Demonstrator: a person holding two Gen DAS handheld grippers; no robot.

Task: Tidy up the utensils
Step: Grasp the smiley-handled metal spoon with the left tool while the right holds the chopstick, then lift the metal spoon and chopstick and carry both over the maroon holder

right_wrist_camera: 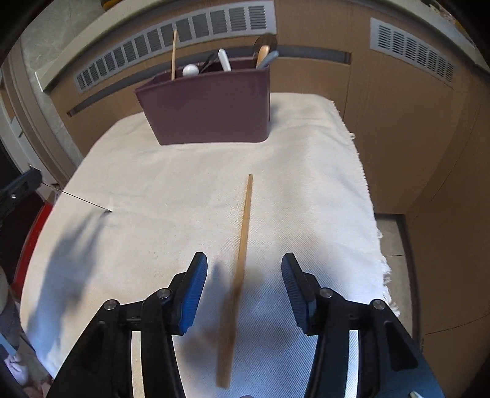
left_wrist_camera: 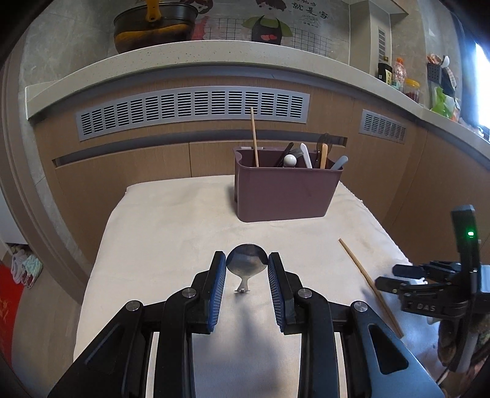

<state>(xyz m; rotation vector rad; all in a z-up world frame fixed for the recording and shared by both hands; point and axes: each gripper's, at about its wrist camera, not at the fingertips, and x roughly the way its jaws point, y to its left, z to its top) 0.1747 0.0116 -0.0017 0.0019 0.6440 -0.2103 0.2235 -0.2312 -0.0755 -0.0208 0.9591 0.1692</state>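
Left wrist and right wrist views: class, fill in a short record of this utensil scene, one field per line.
holder: purple caddy at the cloth's far end, upright, already holding several utensils
spoon: metal spoon gripped by its bowl in the left gripper
chopstick: wooden chopstick lying on the white cloth, between the pads of the right gripper, untouched

A white cloth [left_wrist_camera: 171, 220] covers the table, its fringed edge hanging on the right. Behind it runs a wood-panelled wall [left_wrist_camera: 128, 171] with two grey vents [left_wrist_camera: 190, 107], topped by a pale counter [left_wrist_camera: 183, 56] carrying a dark pot [left_wrist_camera: 154, 26] with a yellow handle. Bottles and jars [left_wrist_camera: 398, 76] stand further right on the counter, and a red mat [left_wrist_camera: 9, 303] lies on the floor at left.
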